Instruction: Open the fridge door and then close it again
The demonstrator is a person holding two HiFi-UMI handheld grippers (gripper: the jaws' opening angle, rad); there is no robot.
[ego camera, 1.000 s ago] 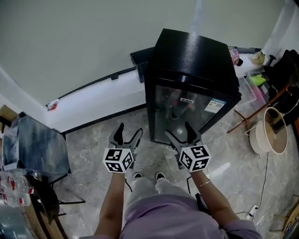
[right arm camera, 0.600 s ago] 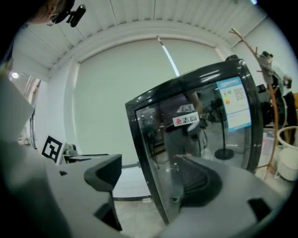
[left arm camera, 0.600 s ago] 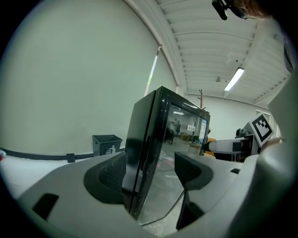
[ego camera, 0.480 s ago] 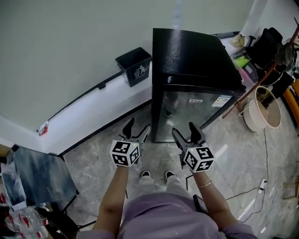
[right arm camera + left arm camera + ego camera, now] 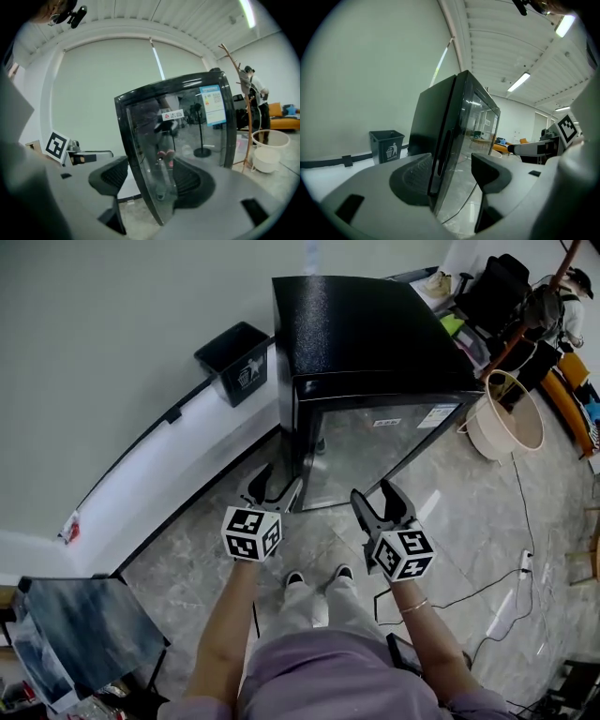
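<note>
Left gripper (image 5: 277,482), right gripper (image 5: 375,495): jaws closing, empty.

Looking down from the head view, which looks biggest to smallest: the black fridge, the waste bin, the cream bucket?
Largest: black fridge, by far.
Then the cream bucket and the waste bin: they look about alike, so I won't rank those two.
</note>
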